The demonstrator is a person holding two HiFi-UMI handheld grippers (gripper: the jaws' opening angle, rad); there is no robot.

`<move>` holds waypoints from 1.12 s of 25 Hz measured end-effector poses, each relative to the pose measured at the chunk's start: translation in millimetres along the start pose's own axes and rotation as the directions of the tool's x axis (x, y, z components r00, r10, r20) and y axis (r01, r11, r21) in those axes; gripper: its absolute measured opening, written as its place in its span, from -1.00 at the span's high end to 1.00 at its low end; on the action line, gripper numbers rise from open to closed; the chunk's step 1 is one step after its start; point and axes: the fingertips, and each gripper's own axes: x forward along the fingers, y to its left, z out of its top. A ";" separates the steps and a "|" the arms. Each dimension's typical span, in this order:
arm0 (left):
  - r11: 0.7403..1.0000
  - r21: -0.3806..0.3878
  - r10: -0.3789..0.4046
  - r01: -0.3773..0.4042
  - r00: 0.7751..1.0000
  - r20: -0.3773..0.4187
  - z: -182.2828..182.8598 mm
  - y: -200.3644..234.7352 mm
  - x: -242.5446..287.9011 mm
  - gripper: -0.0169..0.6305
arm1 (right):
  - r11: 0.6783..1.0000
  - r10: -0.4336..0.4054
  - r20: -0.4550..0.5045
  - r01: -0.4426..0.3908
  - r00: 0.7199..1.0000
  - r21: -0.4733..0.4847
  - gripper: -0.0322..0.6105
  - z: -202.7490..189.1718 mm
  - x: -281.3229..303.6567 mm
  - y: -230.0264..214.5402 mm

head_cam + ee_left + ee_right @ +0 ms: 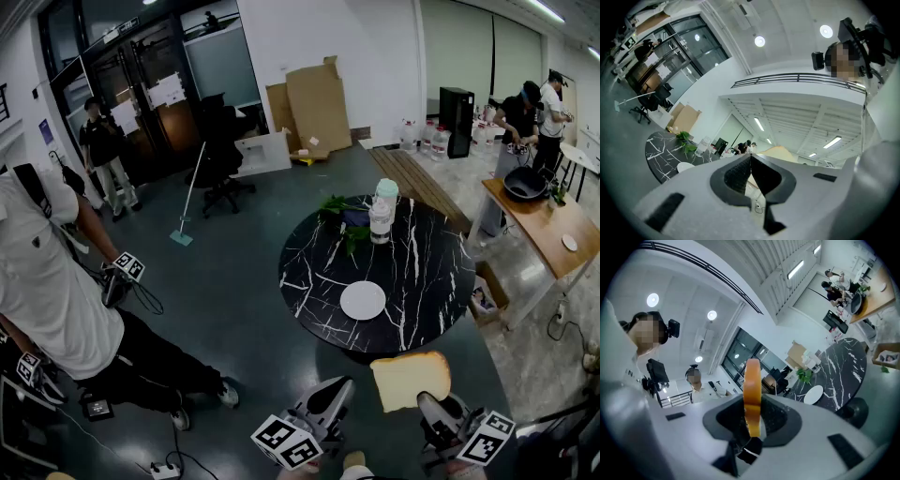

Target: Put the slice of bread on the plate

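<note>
Carrying step: right tool point(752, 403) clamped on bread point(410, 380), left tool point(750, 160) closed, empty; next, probably reach toward plate point(363, 301) at eleven o'clock.

Slice of bread point(410, 379) is showing a pale cream face w/ tan-orange crust; edge-on in the right gripper view it's reading solid orange. Plate point(363, 301), near the table's point(309, 272) front edge, is showing plain wht; the tabletop is showing blk w/ wht marble veins. Left gripper point(750, 161) & right gripper point(429, 405) are showing lt grey shells w/ blk pads, their marker cubes point(286, 442) carrying blk-&-wht squares. Plant point(339, 217) at the far edge is showing green. Floor point(234, 300) is looking dk grey.
</note>
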 end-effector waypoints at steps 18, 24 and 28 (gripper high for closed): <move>0.996 -0.034 0.083 -0.081 0.996 0.044 18.8 81.9 28.5 0.92 | 0.997 0.022 -0.064 -0.017 0.998 0.070 0.61 4.0 87.6 -61.4; 0.992 -0.006 0.125 -0.125 0.990 0.060 34.7 110.6 60.8 0.92 | 0.997 0.018 -0.083 -0.011 0.996 0.081 0.61 25.8 111.6 -100.7; 0.992 -0.005 0.128 -0.128 0.989 0.071 41.5 124.5 87.3 0.92 | 0.995 0.004 -0.092 0.005 0.996 0.100 0.61 41.2 125.0 -128.6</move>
